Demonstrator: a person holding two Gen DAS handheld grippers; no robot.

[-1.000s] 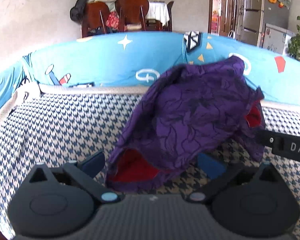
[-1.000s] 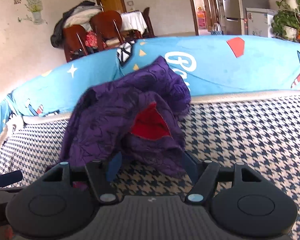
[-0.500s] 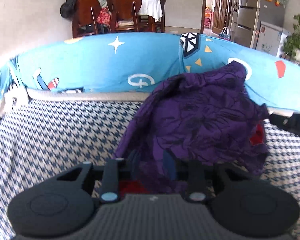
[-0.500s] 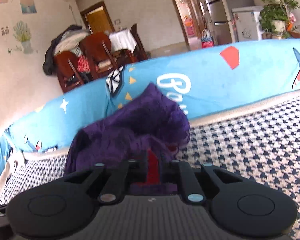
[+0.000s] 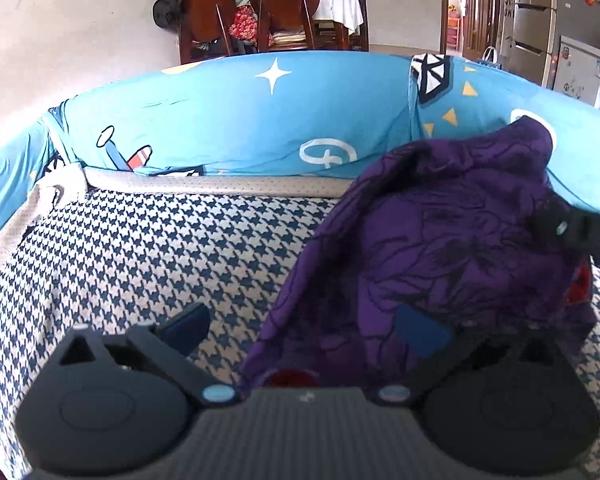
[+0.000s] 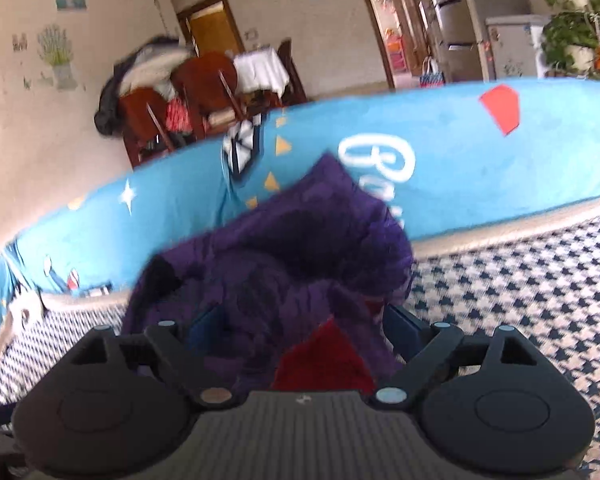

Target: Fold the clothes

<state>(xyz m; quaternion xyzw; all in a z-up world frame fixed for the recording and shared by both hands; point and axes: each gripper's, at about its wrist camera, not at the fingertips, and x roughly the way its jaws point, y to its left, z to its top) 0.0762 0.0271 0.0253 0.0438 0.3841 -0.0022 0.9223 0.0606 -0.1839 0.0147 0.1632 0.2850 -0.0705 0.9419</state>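
Work surface is a sofa seat under a houndstooth cover, with a blue cartoon-print backrest running 9 to 3 o'clock behind it; it serves as a broad soft bed for laying cloth out. The purple garment sits crumpled in a heap at 2 to 4 o'clock in the left wrist view and dead centre, 12 o'clock, in the right wrist view, its top leaning on the backrest and red lining showing at the near hem. It looks unfolded, so the task is judged to be at an early stage. Left gripper has just been opening: jaws spread wide, left finger over bare cover at 7 o'clock, right finger against the cloth's near edge, nothing pinched. Right gripper has likewise just been opening: jaws wide, cloth bunched between them but pads not pressing, so no hold. The right view is motion-blurred. Each claw straddles a hem, probably re-seating for a better bite before spreading the garment flat.
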